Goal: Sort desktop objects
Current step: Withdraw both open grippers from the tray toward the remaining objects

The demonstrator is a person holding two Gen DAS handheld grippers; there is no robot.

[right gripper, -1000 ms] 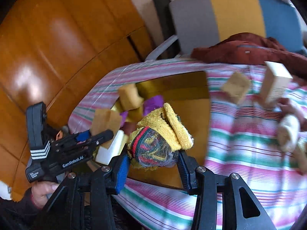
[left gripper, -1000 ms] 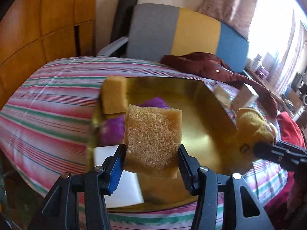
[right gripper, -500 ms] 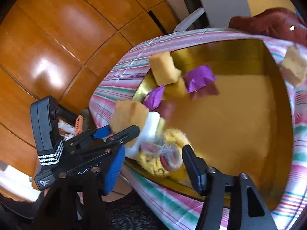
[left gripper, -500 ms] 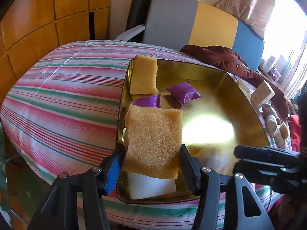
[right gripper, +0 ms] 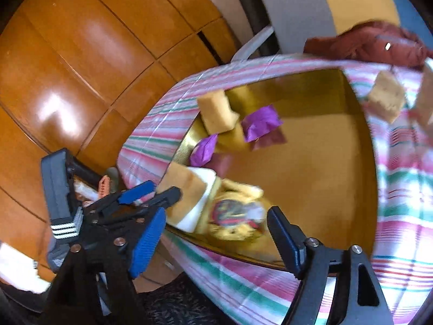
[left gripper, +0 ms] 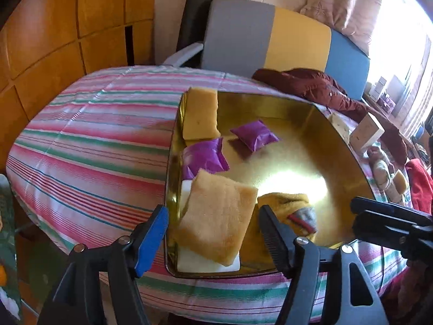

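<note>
The sponge (left gripper: 216,216) lies tilted on a white block (left gripper: 208,264) at the gold tray's (left gripper: 343,146) near-left corner, the sock (left gripper: 286,211) just right. Left claw (left gripper: 213,224) and right claw (right gripper: 216,230) have just been opening, pads clear of both. Soft, light pieces: pinch mid-body.

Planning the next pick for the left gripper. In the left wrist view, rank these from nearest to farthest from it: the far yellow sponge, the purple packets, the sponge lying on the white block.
1. Sponge on the white block, between the open fingers.
2. Purple packets, mid-tray, left.
3. Far yellow sponge, tray's far-left corner.
</note>
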